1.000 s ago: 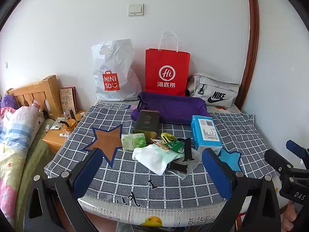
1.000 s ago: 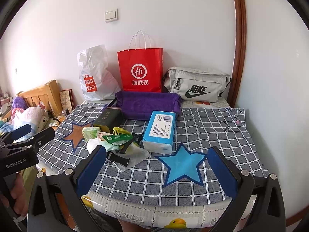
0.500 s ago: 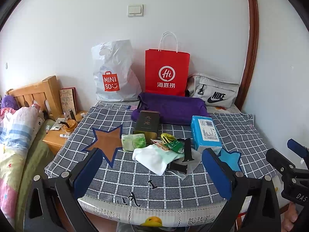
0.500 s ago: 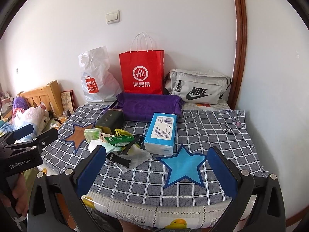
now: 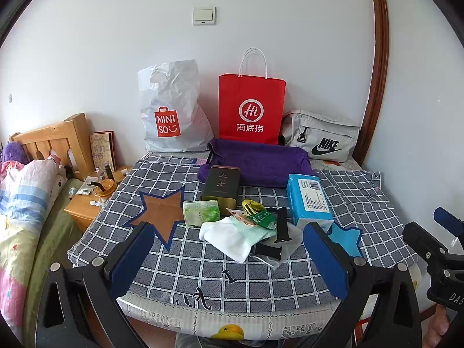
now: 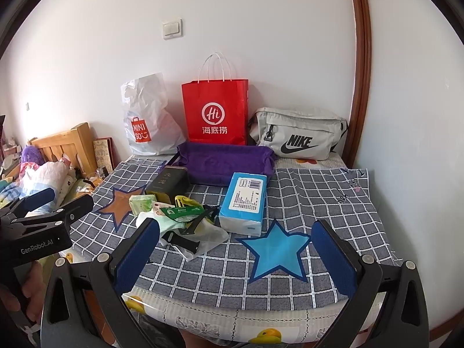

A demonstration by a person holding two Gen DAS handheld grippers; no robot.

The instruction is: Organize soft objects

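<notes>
A heap of small items lies mid-table on the checked cloth [image 5: 185,272]: white and mint socks [image 5: 232,236], a green tissue pack [image 5: 200,212], a green sachet [image 6: 178,212], black straps [image 6: 182,242]. A blue tissue pack [image 6: 245,200] lies to the right, a dark tin [image 5: 221,185] behind, and a purple fabric tray [image 6: 226,159] further back. My left gripper [image 5: 229,261] is open, hovering before the heap with nothing in it. My right gripper [image 6: 235,259] is open above the blue star patch [image 6: 275,250], also holding nothing.
A white Miniso bag [image 5: 171,110], a red paper bag [image 5: 250,107] and a grey Nike pouch [image 5: 322,136] stand against the wall. A wooden bed [image 5: 52,139] and a cluttered nightstand [image 5: 87,203] are at the left. The table's front edge [image 5: 203,316] is close.
The right wrist view has shifted slightly, so objects sit a little further right and lower in it. The left gripper is nearly still. Both stay open.
</notes>
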